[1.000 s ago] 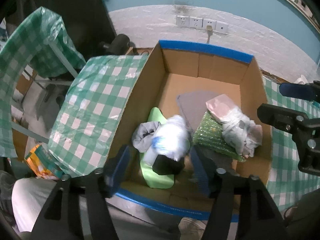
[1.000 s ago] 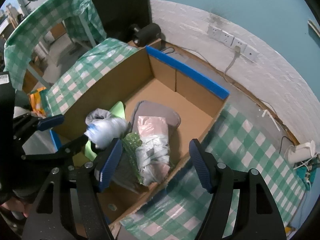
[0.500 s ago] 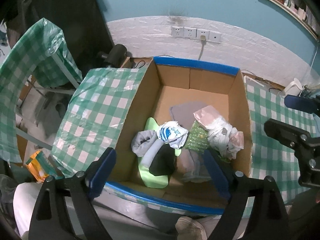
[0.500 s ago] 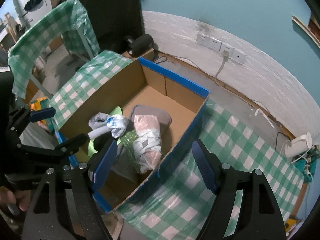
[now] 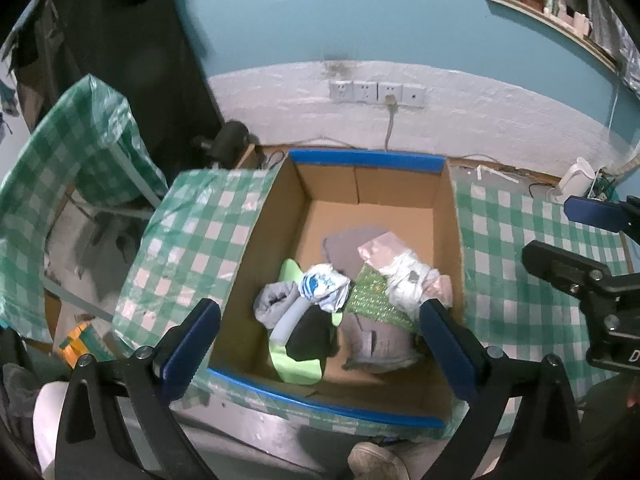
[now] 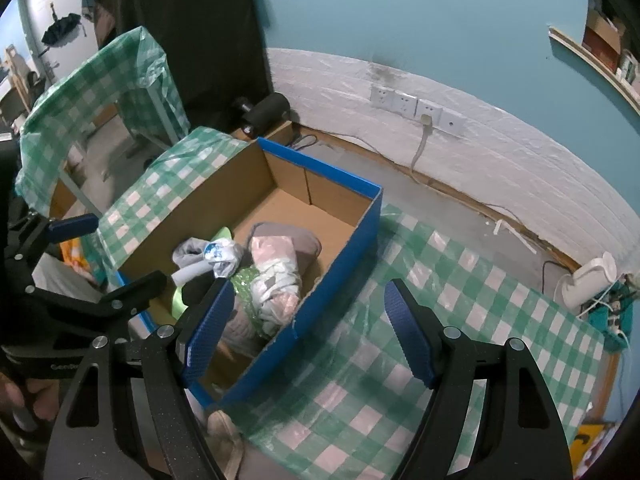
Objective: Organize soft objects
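Our left gripper point(image 5: 320, 344) hangs wide apart above the cardboard box point(image 5: 264, 240), right gripper point(image 6: 308, 328) spread too, both empty. The soft bundles point(image 5: 324, 288) sit heaped at the near end, so we'd best spread later drops toward the bare far floor

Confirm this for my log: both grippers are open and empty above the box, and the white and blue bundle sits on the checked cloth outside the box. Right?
Not quite. The left gripper and right gripper are open and empty, but the white and blue bundle lies inside the box, on the other soft items, not on the checked cloth. The left wrist view shows it.
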Demonstrator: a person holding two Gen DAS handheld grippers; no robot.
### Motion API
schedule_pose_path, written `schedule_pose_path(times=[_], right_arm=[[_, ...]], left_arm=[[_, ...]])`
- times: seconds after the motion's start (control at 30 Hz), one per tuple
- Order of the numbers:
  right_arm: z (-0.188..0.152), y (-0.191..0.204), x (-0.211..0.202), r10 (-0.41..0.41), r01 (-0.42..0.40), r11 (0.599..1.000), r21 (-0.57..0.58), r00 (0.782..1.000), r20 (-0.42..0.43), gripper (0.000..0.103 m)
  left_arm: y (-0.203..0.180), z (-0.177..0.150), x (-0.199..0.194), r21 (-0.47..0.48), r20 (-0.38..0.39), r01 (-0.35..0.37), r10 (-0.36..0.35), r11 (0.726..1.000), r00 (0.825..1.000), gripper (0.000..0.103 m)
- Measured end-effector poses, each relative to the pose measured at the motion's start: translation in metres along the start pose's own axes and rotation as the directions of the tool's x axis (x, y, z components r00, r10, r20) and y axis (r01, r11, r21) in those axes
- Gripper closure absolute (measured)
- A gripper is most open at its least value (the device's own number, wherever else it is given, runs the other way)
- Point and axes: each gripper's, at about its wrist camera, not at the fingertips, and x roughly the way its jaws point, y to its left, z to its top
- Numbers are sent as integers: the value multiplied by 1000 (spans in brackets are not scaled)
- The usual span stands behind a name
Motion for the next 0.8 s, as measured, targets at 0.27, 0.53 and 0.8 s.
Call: schedule_pose_path(times=[0.27,0.53,0.8], right_arm=[[-6,-6,-13,3,-3,1000,9,1000,25,26],[-9,-11,-21,-2,2,1000,11,999,42,26],[-12,-16,-22,-9,8,1000,12,999,34,26]], left_arm=[[-9,2,-14,19,51,7,-8,1000,999,2],[-17,3,-17,28,47,5,-7,1000,999,2],[-21,2,-18,29,48,15,-17,999,999,2]])
